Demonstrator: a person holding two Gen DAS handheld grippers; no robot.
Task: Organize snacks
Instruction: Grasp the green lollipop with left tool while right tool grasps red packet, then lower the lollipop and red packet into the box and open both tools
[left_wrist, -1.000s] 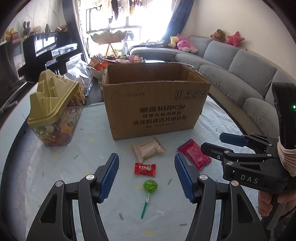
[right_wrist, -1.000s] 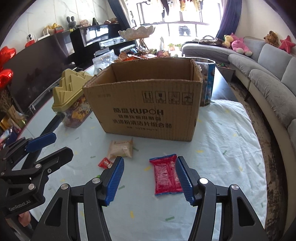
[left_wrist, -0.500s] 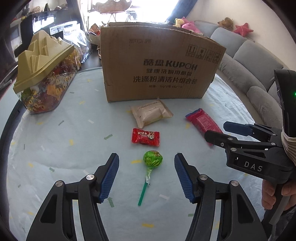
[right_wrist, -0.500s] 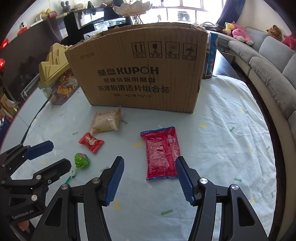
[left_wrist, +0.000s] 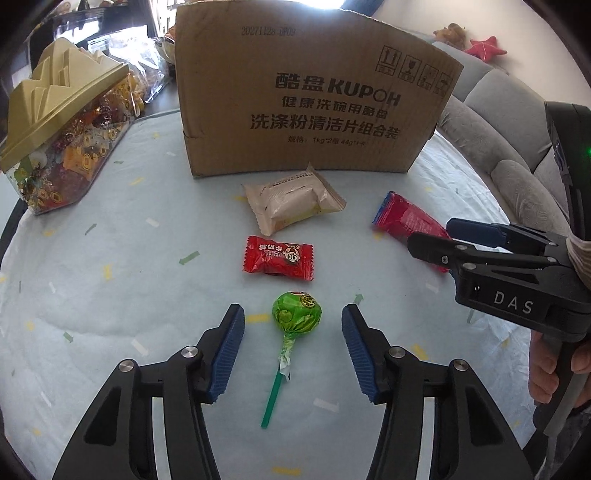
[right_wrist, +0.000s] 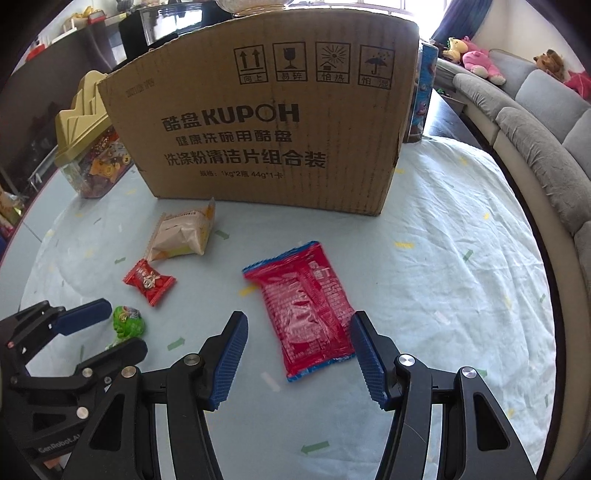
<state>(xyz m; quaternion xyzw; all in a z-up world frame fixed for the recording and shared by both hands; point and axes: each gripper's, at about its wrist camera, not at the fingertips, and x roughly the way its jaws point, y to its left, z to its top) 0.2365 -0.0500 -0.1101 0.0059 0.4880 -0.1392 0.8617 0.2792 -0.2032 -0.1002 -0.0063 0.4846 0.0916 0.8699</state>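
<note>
The left gripper (left_wrist: 292, 354) stood with its jaws wide apart low in the centre of the left wrist view, the green lollipop (left_wrist: 296, 315) lying between the blue pads (left_wrist: 228, 356) without touching either. Its green stick ran down toward the bottom of the frame. Just above the lollipop sat a red candy (left_wrist: 279, 258), and above that a beige packet (left_wrist: 293, 204), close to the front wall of the cardboard box (left_wrist: 314, 96) that filled the upper middle. A candy jar (left_wrist: 62, 125) with a yellow lid stood at upper left on the pale blue tablecloth (left_wrist: 110, 295).

The right gripper (right_wrist: 298, 356) was also spread open, at lower centre of the right wrist view. The red packet (right_wrist: 304, 306) lay flat between its pads (right_wrist: 367, 363), its lower right edge just beside the right pad; whether they touched could not be told. In the left wrist view the same gripper entered from the right edge, held by a hand (left_wrist: 554, 363), and covered part of the red packet.

A grey sofa (right_wrist: 546, 122) curved along the right side, with plush toys (right_wrist: 476, 59) at upper right.
</note>
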